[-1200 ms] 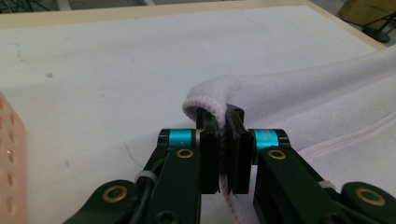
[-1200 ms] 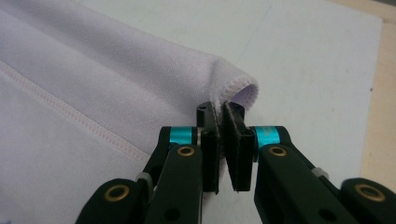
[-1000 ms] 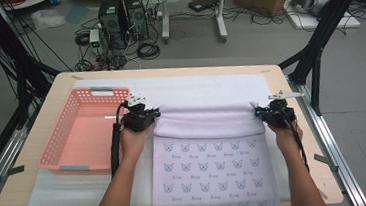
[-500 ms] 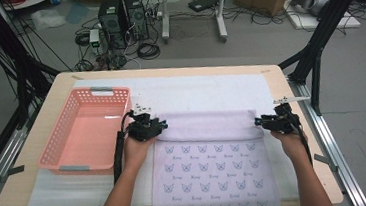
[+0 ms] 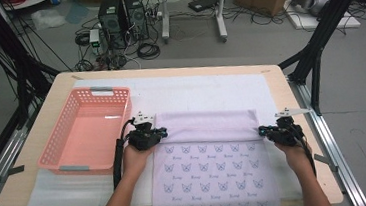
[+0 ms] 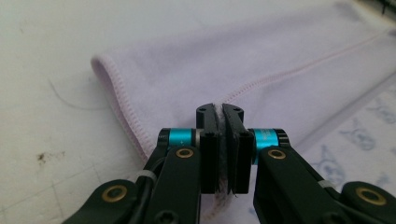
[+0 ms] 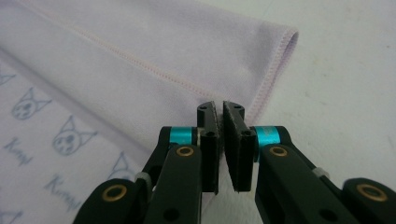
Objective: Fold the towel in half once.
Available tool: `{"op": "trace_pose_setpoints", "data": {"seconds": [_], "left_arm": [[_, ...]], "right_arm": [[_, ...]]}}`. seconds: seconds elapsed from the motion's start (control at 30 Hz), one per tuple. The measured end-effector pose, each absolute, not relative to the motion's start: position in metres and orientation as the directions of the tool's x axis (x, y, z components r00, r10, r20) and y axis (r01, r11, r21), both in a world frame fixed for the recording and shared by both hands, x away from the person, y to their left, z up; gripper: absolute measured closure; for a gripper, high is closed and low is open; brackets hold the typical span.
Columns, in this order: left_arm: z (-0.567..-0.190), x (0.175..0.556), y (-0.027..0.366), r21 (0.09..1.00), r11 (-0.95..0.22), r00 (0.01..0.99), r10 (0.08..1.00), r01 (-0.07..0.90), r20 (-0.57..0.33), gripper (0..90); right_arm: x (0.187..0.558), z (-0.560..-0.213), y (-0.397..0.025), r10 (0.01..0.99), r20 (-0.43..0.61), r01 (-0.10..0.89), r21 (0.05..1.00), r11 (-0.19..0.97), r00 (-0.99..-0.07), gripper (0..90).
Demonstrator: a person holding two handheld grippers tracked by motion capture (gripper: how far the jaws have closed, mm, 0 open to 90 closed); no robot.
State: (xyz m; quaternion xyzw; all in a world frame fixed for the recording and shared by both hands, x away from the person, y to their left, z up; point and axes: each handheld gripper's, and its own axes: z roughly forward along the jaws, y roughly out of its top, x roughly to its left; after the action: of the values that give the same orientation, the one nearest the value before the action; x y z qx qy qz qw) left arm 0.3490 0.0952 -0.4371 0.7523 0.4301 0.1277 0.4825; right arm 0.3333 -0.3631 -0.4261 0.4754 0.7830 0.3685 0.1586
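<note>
Right of the pink basket point(image 5: 85, 131), a lilac cloth point(image 5: 212, 170) lay on the white mat point(image 5: 195, 89) that covered most of the table point(image 5: 290, 93). Its far part was folded back over itself, so a plain band ran across the side away from the person, while the printed face with small cat heads spread toward the person and hung over the table's near edge. The left gripper point(image 5: 159, 132) sat at the band's corner nearest the basket, just beside the basket's right wall, held in the left hand point(image 5: 136, 157). In the left gripper view its jaws were pressed together on the cloth's stitched hem, a strip of fabric caught between the black pads, with the rolled fold point(image 6: 105, 79) curving away to their left. The right gripper point(image 5: 264, 132) sat at the band's opposite corner, farthest from the basket, held in the right hand point(image 5: 296, 153). In the right gripper view its jaws stood nearly closed at the hemmed corner point(image 7: 280, 51); a thin gap showed between the tips, and I could not tell whether fabric was caught there. Both grippers lay well apart, with the band stretched flat between them.
</note>
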Motion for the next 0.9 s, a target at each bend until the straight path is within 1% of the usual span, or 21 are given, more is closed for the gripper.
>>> {"op": "trace_pose_setpoints", "data": {"seconds": [0.13,0.33,0.37,0.43,0.53,0.57,0.6,0.63,0.73,0.83,0.9], "left_arm": [[-0.434,0.329,0.104,0.855,-0.153,0.622,0.749,0.495,-0.227,85.0],[-0.437,0.296,0.112,0.878,-0.162,0.672,0.709,0.451,-0.214,85.2],[-0.438,0.29,0.113,0.881,-0.161,0.674,0.708,0.444,-0.211,85.2],[-0.438,0.279,0.115,0.895,-0.146,0.674,0.711,0.421,-0.201,84.8],[-0.437,0.273,0.114,0.901,-0.17,0.682,0.711,0.399,-0.168,84.1],[-0.436,0.272,0.113,0.903,-0.163,0.679,0.714,0.397,-0.17,83.7],[-0.436,0.273,0.113,0.904,-0.158,0.673,0.72,0.397,-0.17,83.4],[-0.437,0.274,0.112,0.902,-0.158,0.669,0.724,0.401,-0.171,82.6],[-0.439,0.277,0.111,0.896,-0.156,0.658,0.732,0.415,-0.176,81.9],[-0.442,0.28,0.111,0.892,-0.16,0.657,0.732,0.424,-0.181,81.9],[-0.444,0.281,0.11,0.888,-0.16,0.655,0.732,0.431,-0.186,81.9]], "right_arm": [[0.31,-0.426,-0.37,0.859,0.11,0.608,0.751,0.258,-0.501,85.1],[0.27,-0.434,-0.372,0.844,0.087,0.572,0.771,0.279,-0.529,85.8],[0.263,-0.434,-0.373,0.844,0.085,0.568,0.774,0.278,-0.53,89.4],[0.25,-0.433,-0.376,0.845,0.093,0.556,0.789,0.26,-0.527,89.4],[0.239,-0.428,-0.377,0.847,0.089,0.546,0.798,0.254,-0.524,88.7],[0.237,-0.427,-0.378,0.849,0.089,0.541,0.804,0.247,-0.521,81.1],[0.237,-0.426,-0.379,0.858,0.108,0.544,0.811,0.216,-0.502,69.8],[0.239,-0.426,-0.379,0.862,0.145,0.548,0.819,0.17,-0.485,65.5],[0.248,-0.427,-0.372,0.867,0.153,0.55,0.82,0.156,-0.474,56.3],[0.262,-0.432,-0.358,0.853,0.133,0.56,0.803,0.206,-0.505,56.4],[0.273,-0.439,-0.346,0.835,0.06,0.558,0.77,0.309,-0.546,62.1]]}}
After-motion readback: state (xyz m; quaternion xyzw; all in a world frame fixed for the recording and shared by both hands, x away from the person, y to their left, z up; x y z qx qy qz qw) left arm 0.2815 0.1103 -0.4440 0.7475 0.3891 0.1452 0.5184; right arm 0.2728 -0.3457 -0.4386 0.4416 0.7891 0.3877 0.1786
